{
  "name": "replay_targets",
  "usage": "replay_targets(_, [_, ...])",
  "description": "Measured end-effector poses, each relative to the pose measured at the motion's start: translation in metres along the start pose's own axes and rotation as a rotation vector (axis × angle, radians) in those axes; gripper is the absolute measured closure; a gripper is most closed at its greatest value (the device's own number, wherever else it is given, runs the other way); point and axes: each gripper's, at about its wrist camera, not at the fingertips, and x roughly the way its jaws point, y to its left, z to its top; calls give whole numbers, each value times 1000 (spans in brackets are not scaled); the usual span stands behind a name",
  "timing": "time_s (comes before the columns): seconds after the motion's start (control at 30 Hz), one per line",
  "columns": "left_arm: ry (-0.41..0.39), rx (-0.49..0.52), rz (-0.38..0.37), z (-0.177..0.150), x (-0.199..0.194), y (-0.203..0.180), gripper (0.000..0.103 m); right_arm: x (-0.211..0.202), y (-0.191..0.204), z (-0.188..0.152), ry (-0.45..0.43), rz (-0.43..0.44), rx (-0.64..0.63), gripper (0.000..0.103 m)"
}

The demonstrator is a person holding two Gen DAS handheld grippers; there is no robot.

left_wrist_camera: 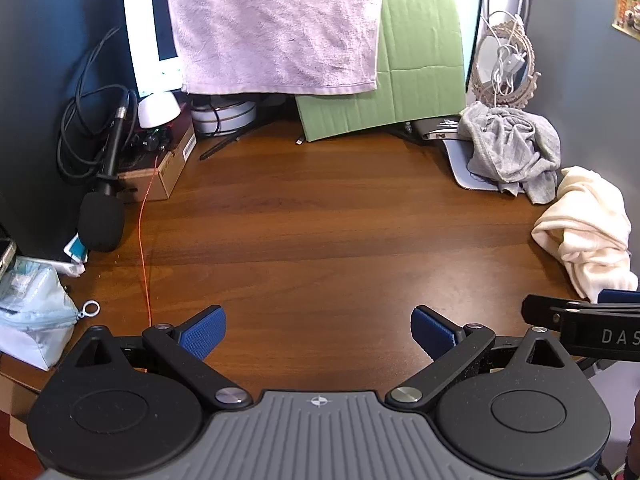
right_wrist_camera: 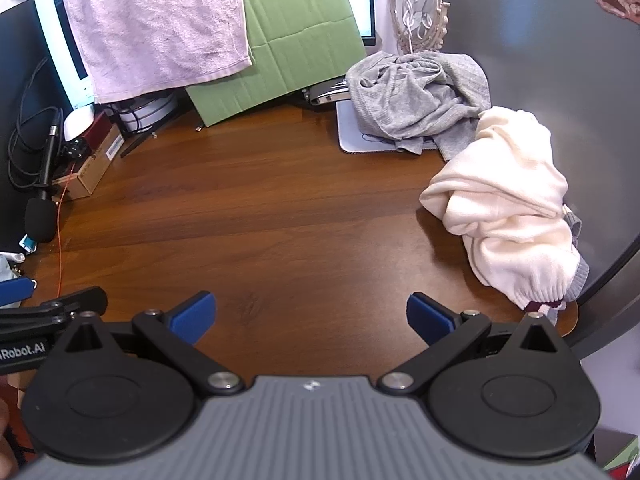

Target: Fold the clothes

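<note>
A crumpled cream sweater point(right_wrist_camera: 504, 204) lies at the right edge of the brown wooden table point(right_wrist_camera: 280, 208); it also shows in the left wrist view point(left_wrist_camera: 588, 232). A crumpled grey garment point(right_wrist_camera: 420, 96) lies behind it at the back right, also in the left wrist view point(left_wrist_camera: 512, 148). My left gripper point(left_wrist_camera: 319, 330) is open and empty, low over the table's front. My right gripper point(right_wrist_camera: 311, 316) is open and empty beside it, left of the cream sweater. Each gripper shows at the edge of the other's view.
A pale pink towel point(left_wrist_camera: 276, 24) hangs over a monitor at the back, with green cardboard point(left_wrist_camera: 416, 56) beside it. A microphone point(left_wrist_camera: 102, 216), cables and a cardboard box point(left_wrist_camera: 168, 168) crowd the left. An orange wire point(left_wrist_camera: 144, 248) runs along the table. A light blue pouch point(left_wrist_camera: 32, 312) sits front left.
</note>
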Motion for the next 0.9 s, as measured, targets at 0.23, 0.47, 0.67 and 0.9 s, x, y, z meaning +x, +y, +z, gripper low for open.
replay_targets(0.23, [-23,-35,19,-5,6,5,3,-3,-13,-5,-67,-4,-41,0])
replay_targets(0.47, [-55,31,-24,-5,18,-7,3,3,-54,-10,-44,-67,-11,0])
replay_targets(0.67, [-163,95,-70,0,27,-32,3,-1,-96,-28,-134,-176,39,0])
replay_targets(0.9, [-159,287,-135,9,45,-84,3,-13,-126,-58,-220,-236,18,0])
